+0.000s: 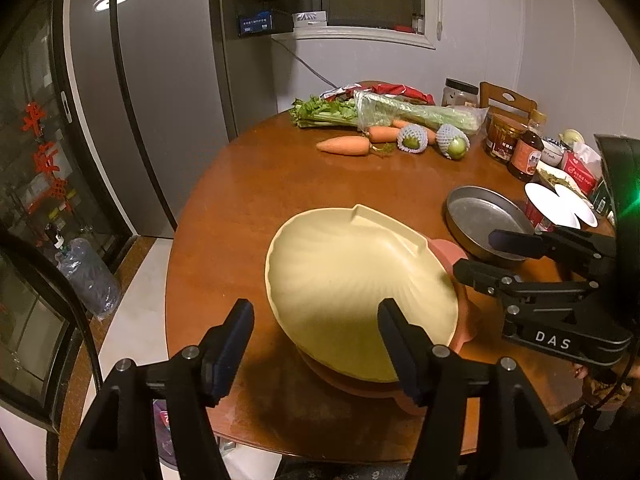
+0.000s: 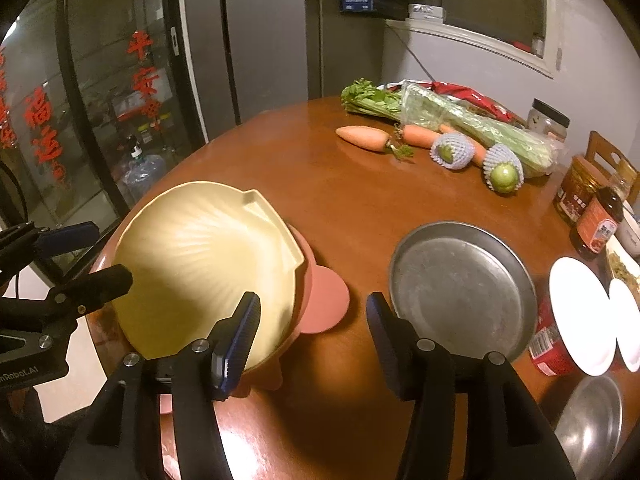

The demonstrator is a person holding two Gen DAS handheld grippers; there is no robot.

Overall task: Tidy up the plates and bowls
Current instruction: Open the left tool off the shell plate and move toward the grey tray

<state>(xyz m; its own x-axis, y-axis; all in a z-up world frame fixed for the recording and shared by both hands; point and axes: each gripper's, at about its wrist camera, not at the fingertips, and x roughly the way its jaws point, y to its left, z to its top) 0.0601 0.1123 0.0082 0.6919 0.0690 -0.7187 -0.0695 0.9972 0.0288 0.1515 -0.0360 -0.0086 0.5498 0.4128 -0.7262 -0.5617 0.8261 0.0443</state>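
A pale yellow shell-shaped ribbed plate (image 1: 352, 292) lies stacked on a salmon-pink plate with rounded ear-like tabs (image 2: 326, 296), at the near edge of the round brown wooden bench (image 1: 260, 184). At about three o'clock from this stack sits a shallow round grey metal pan (image 2: 460, 292), apart from it.

The left gripper (image 1: 316, 344) has its jaws apart, one pad over bare bench and the other above the yellow plate's near rim; nothing is clamped. The right gripper (image 2: 314, 328) also stands apart, its left pad at the yellow plate's edge, its right pad near the pan, holding nothing. In the left wrist view its body reads "DAS"; in the right wrist view the other gripper's body shows mirrored-looking lettering ending "Robot.AI".

Toward twelve o'clock lie two orange carrots (image 1: 344, 146), bagged green celery (image 1: 420, 114) and two green fruits in white foam nets (image 2: 502, 170). At two o'clock stand brown sauce jars and bottles (image 2: 598, 224) with labels too small to read, and two white round lids (image 2: 582, 316) on red cups.

A grey refrigerator (image 1: 160, 100) stands behind the bench. Red Chinese characters (image 2: 144, 64), including 平安 and 福, are on a glass door at left. A water jug (image 1: 86, 276) on the floor is dim and partly cut off.
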